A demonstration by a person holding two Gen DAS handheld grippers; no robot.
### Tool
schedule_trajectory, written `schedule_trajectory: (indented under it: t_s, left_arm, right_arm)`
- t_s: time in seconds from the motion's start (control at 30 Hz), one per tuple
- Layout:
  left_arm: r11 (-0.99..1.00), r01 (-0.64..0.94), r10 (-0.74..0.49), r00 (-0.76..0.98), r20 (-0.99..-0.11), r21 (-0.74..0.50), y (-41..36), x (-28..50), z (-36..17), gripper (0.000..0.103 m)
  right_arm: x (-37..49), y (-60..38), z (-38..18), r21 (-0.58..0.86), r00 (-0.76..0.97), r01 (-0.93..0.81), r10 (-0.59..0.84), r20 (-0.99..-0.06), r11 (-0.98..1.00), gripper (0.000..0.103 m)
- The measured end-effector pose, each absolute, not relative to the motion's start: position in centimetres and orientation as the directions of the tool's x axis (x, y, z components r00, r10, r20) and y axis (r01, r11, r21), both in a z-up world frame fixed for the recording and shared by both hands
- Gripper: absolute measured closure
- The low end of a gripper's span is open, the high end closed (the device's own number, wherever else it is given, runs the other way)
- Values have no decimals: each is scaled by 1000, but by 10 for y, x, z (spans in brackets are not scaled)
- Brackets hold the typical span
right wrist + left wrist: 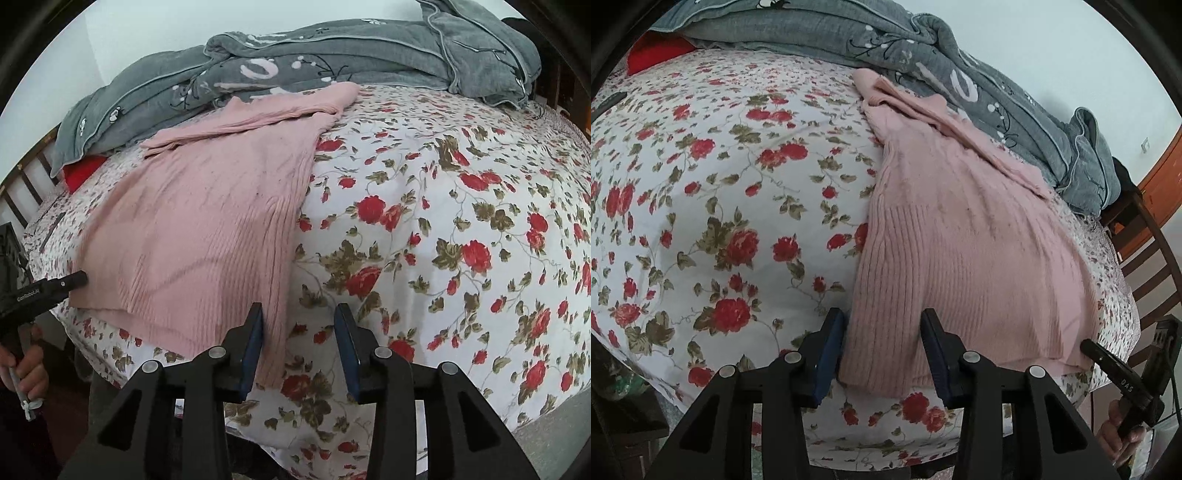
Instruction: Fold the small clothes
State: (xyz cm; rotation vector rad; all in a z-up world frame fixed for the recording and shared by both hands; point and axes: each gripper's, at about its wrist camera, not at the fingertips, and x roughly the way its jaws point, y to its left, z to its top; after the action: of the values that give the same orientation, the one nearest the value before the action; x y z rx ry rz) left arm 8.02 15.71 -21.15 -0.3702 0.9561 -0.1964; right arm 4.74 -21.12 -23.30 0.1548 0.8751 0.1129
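Note:
A pink ribbed knit sweater (960, 240) lies flat on the floral bedsheet (720, 184), with a sleeve folded across its top. My left gripper (882, 332) is open over the near left corner of the hem; the fabric lies loose between the jaws, close to the left pad. My right gripper (299, 325) is open at the near right corner of the sweater (207, 221), whose edge runs just inside the left finger, unpinched. Each gripper also shows in the other view: the right gripper (1087, 345) at the hem's far corner, the left gripper (79, 278) likewise.
A crumpled grey quilt (923, 59) is heaped along the back of the bed, touching the sweater's top. A red cushion (657, 51) sits in the far corner. A wooden chair (1152, 258) stands beside the bed. A person's hand (29, 373) holds the left gripper's handle.

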Motion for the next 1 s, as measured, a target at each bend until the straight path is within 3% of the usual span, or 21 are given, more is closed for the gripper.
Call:
schedule_trajectory:
  t_s: [0.23,0.33,0.4,0.47,0.63,0.7,0.87,1.0]
  left_arm:
    - [913,-20,-322,580,-748,-408,158,79,-212,63]
    - [909,-30,-323,578,-750,-415,158,78,-212,75]
    - [903,-35,-334,572,-749,-429,158,78,-214,89]
    - [906,-38,-327,573,-752,-422,156,76,-214,92]
    - [921,-6,-311,587,-747,-389,149,70,-206,94]
    - [924,-9,-305,582,-754,-381,145,72,-207,94]
    - [905,-45,-328,561,-760,-423,148,80,-214,92]
    - [892,-42,-354,555,-753,-450,154,80,-215,94]
  right_arm:
    - [53,-214,-244,232,625,-22,194,-756,972,64]
    - [55,-213,-243,234,629,-15,192,-754,972,63]
    - [54,-208,-243,213,630,-30,184,-754,977,75]
    - [54,-204,-244,234,617,-53,216,-757,971,96]
    - [49,-195,-239,210,630,-60,200,-750,976,97]
    - [51,-192,-240,216,617,-75,215,-757,974,92]
    - [62,-194,-246,270,588,-68,257,-767,960,91]
    - [59,-196,-246,260,594,-73,252,-764,963,96]
